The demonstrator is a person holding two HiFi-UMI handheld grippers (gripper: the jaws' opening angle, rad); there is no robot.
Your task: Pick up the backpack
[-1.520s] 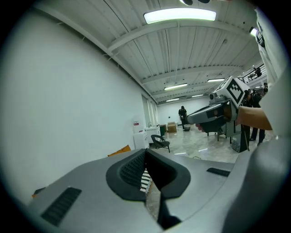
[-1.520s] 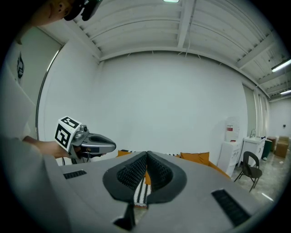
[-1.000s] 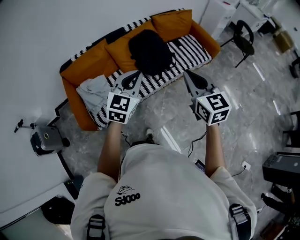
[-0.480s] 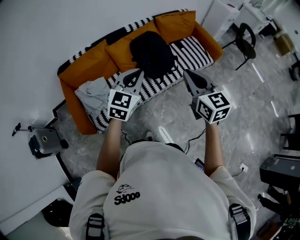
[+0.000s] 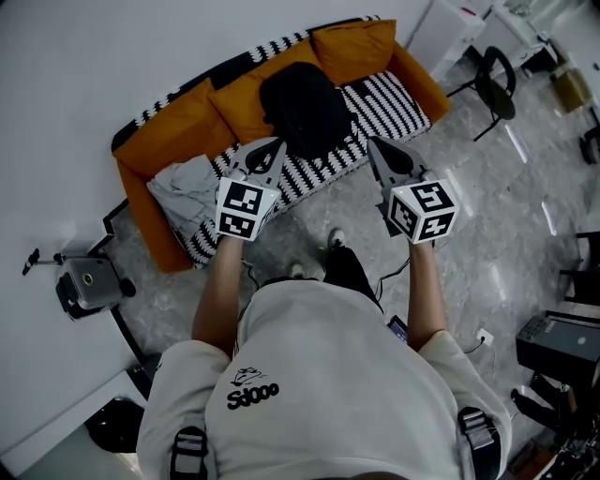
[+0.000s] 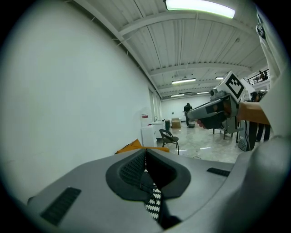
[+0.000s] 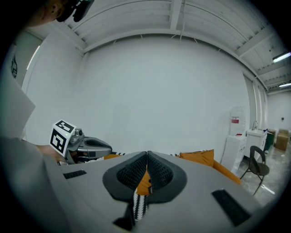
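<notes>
A black backpack (image 5: 304,108) lies on the orange sofa (image 5: 178,127), leaning on its back cushions above the striped seat. My left gripper (image 5: 277,143) hovers shut and empty just short of the seat's front edge, left of the backpack. My right gripper (image 5: 373,145) is also shut and empty, at the seat edge right of the backpack. In the left gripper view the left gripper (image 6: 146,150) has its jaws closed, with the right gripper (image 6: 213,108) in the air beyond. In the right gripper view the jaws of the right gripper (image 7: 147,154) meet, and the left gripper (image 7: 84,146) shows at the left.
A grey cloth (image 5: 187,187) lies bunched at the sofa's left end. A small grey machine (image 5: 86,279) stands on the floor by the wall. Black chairs (image 5: 489,80) and white cabinets (image 5: 455,23) are at the upper right. Cables (image 5: 394,272) run across the floor near my feet.
I have stepped closer to the sofa, one foot now forward. Both grippers stay shut and side by side, carried a little nearer the seat edge.
</notes>
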